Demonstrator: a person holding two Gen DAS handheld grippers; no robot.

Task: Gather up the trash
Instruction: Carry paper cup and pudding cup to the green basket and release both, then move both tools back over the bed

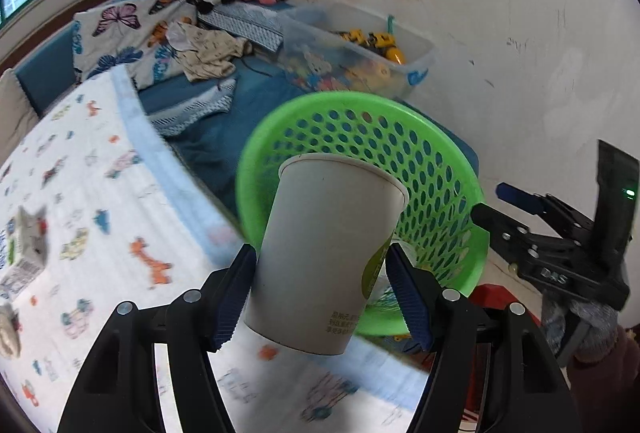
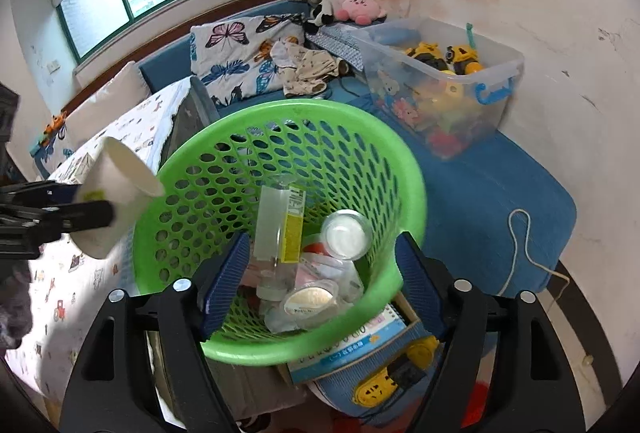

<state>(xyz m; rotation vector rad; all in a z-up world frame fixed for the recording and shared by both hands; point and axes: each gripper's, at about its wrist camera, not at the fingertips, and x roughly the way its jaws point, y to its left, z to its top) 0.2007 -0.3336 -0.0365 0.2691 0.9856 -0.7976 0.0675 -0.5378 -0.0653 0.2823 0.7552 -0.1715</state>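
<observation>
In the left wrist view, the left gripper (image 1: 324,297) has its jaws clamped on a paper cup (image 1: 326,253), pads pressing on both sides around the lower half of the wall. The cup leans a bit, mouth pointing up and away, right in front of the green basket (image 1: 460,169), over the edge of a bed with a cartoon-print sheet (image 1: 80,161). The right gripper (image 1: 516,221) pokes in from the right edge, near the basket's rim.

In the right wrist view, the right gripper (image 2: 320,281) has its jaws open with nothing pinched. They sit out to either side of the basket (image 2: 280,113), which looks to be well below them. Inside the basket there's already a clear bottle (image 2: 276,225) with a yellow label, a small round tub (image 2: 346,235) and some plastic wrappers. The cup (image 2: 120,173) shows at the left, just outside the rim, held by the left gripper (image 2: 88,215).

Handling-wise, I'd guess the cup is super light and crushes easily, so a mid-wall pinch like this works if you go gentle. Near the bottom is stiffer. Looks like it just needs to clear the rim and drop in.
</observation>
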